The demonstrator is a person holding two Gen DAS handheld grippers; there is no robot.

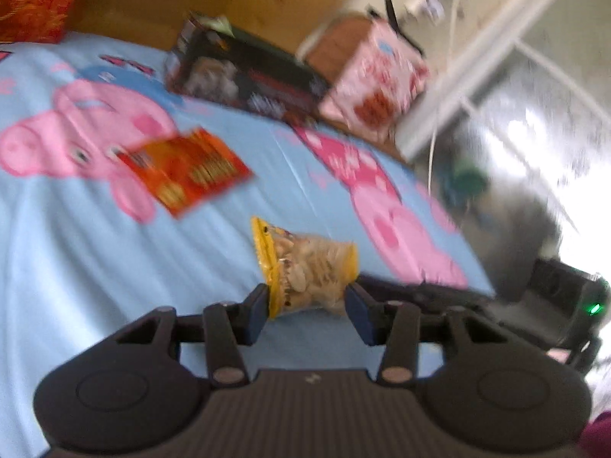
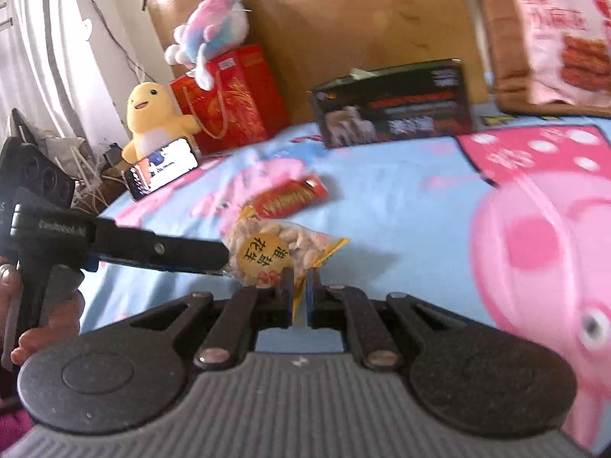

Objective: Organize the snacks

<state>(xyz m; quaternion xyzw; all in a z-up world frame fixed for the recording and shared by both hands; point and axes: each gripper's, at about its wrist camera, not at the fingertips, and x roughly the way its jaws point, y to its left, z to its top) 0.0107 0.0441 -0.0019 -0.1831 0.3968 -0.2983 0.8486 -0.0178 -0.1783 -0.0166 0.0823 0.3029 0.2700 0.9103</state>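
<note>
Peanut bag (image 1: 309, 271) blurred, both tongs (image 1: 307, 305) clamping it

The bed sheet (image 2: 401, 191) is pale blue, printed with pink cartoon pigs. A clear peanut bag (image 2: 275, 248) has yellow edges and a round yellow label. Behind lie a red-and-orange snack packet (image 2: 292, 196), a black box (image 2: 393, 107), a pink bag (image 2: 557, 34) and a yellow plush (image 2: 152, 118).

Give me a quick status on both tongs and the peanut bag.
Left tongs clamped on peanut bag. Right tongs shut on the bag's yellow edge. Bag held above the bedsheet; red snack packet lies beyond, path clear.
</note>
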